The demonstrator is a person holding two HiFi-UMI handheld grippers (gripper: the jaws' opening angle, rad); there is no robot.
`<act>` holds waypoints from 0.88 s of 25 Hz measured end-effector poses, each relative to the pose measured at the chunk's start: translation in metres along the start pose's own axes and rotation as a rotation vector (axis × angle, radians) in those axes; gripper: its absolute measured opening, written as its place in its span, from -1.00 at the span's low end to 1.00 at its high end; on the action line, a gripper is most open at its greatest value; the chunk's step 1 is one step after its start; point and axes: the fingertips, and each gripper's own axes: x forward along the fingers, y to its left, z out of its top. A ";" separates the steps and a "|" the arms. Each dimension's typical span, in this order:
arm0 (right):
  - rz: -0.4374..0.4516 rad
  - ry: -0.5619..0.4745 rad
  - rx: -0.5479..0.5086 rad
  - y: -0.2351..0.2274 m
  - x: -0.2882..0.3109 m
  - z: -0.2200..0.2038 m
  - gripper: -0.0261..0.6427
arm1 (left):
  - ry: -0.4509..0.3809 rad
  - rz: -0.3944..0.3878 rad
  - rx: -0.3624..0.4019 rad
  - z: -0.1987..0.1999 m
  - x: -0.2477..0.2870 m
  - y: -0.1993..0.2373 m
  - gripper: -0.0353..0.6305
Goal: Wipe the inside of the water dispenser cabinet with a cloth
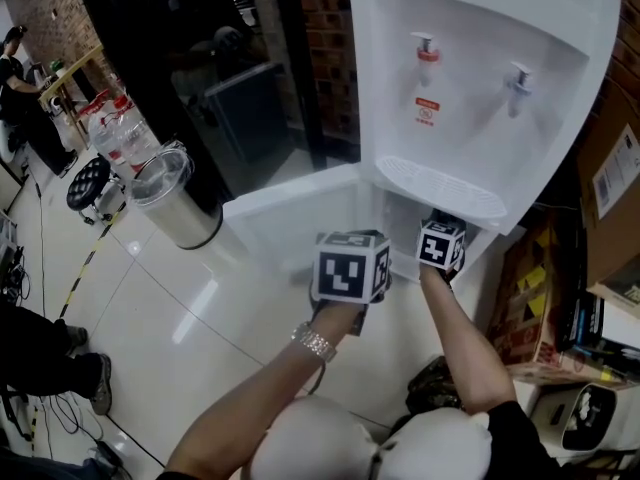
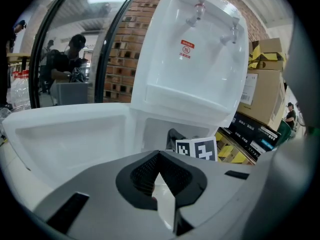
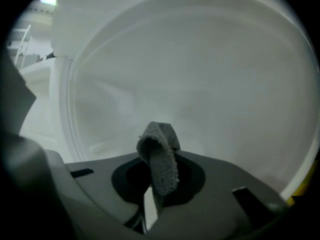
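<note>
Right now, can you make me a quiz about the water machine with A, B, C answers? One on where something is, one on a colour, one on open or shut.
1. Where is the right gripper?
A. Up on the drip tray
B. Inside the cabinet
C. Down on the floor

2. What colour is the cloth?
A. Grey
B. Yellow
C. Red

3. How is the cabinet's door?
A. Shut tight
B. Taken off
C. Swung open

Answers:
1. B, because the right gripper view shows only white cabinet walls all round it.
2. A, because the fuzzy strip pinched in the right gripper's jaws is grey.
3. C, because the head view shows the white door standing out to the left of the opening.
</note>
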 end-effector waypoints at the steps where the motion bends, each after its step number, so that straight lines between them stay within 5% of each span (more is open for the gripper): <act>1: 0.057 -0.016 0.026 0.010 0.001 0.000 -0.86 | 0.001 0.000 0.001 0.000 0.000 0.000 -0.88; 4: 0.182 -0.046 0.028 0.045 0.000 -0.003 -0.86 | 0.003 0.006 -0.004 -0.002 -0.001 0.003 -0.89; 8: 0.226 -0.048 -0.040 0.071 -0.002 -0.007 -0.86 | -0.001 0.005 -0.007 -0.001 -0.003 0.004 -0.89; 18: -0.046 0.048 0.006 -0.020 0.009 -0.032 -0.86 | -0.008 -0.012 -0.021 0.001 0.000 0.000 -0.89; 22: -0.014 -0.003 0.005 -0.013 -0.007 -0.017 -0.86 | -0.004 -0.016 -0.021 -0.001 0.000 -0.002 -0.89</act>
